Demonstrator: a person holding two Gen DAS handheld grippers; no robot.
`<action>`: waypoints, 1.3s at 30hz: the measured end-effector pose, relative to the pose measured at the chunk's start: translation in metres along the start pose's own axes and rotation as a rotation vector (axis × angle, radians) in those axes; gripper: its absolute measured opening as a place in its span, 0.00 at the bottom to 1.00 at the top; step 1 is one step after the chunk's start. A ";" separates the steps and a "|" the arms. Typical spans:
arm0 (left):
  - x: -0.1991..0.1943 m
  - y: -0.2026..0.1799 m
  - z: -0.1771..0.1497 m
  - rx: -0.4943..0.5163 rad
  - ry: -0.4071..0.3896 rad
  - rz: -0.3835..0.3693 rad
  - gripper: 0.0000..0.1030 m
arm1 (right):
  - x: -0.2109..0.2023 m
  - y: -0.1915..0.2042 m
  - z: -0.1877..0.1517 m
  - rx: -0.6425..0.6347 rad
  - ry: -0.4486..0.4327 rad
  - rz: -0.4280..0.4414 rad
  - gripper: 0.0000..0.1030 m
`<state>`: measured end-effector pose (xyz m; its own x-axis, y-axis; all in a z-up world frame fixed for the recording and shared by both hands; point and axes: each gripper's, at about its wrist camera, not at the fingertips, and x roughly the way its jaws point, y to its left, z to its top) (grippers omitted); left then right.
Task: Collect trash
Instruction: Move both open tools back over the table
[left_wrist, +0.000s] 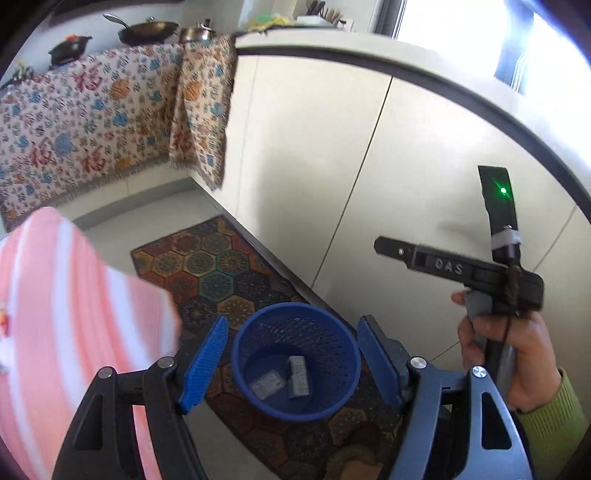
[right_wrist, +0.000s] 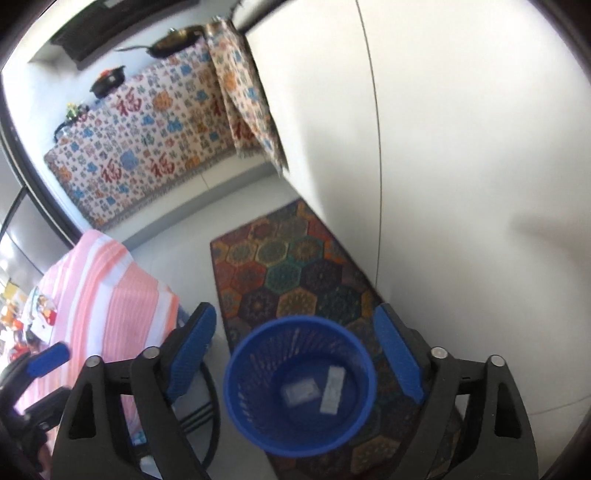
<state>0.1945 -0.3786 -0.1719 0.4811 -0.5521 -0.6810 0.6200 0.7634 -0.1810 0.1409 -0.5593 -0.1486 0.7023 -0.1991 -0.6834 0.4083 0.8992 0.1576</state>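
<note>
**Kitchen floor: both grippers hanging over the bin, nothing in hand**

Kitchen floor tiles are carrying a patterned hexagon rug (right_wrist: 295, 273), and the blue mesh bin (right_wrist: 299, 384) is standing on its near end, close beside the pale cabinet front (left_wrist: 369, 166). Two small grey pieces of trash (left_wrist: 284, 380) are lying at the bottom of the bin, just beside each other.

Left gripper (left_wrist: 291, 362) is hovering above the bin with its jaws standing wide and empty, the bin showing between them. Right gripper (right_wrist: 295, 358) is likewise pointing down at the bin, jaws spread wide and gripping nothing. A hand (left_wrist: 506, 354) in a green sleeve is holding the right gripper's handle.

To the left, a pink striped cloth (right_wrist: 107, 295) is covering the worktop, where small colourful items, too blurred to name, are sitting at the far left.

Judging by the empty jaws over the bin, a drop is looking finished; the next move is calling for swinging back towards the worktop to seek another piece.
</note>
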 end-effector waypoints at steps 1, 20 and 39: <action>-0.016 0.004 -0.006 0.003 -0.009 0.018 0.72 | -0.005 0.012 -0.002 -0.026 -0.023 0.000 0.87; -0.156 0.222 -0.141 -0.222 0.091 0.452 0.72 | -0.001 0.342 -0.131 -0.587 0.109 0.380 0.88; -0.160 0.269 -0.158 -0.227 0.115 0.481 0.88 | 0.040 0.394 -0.150 -0.619 0.189 0.279 1.00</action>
<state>0.1866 -0.0325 -0.2239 0.5989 -0.0927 -0.7955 0.1916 0.9810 0.0300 0.2423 -0.1547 -0.2210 0.5960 0.0924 -0.7976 -0.2189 0.9744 -0.0507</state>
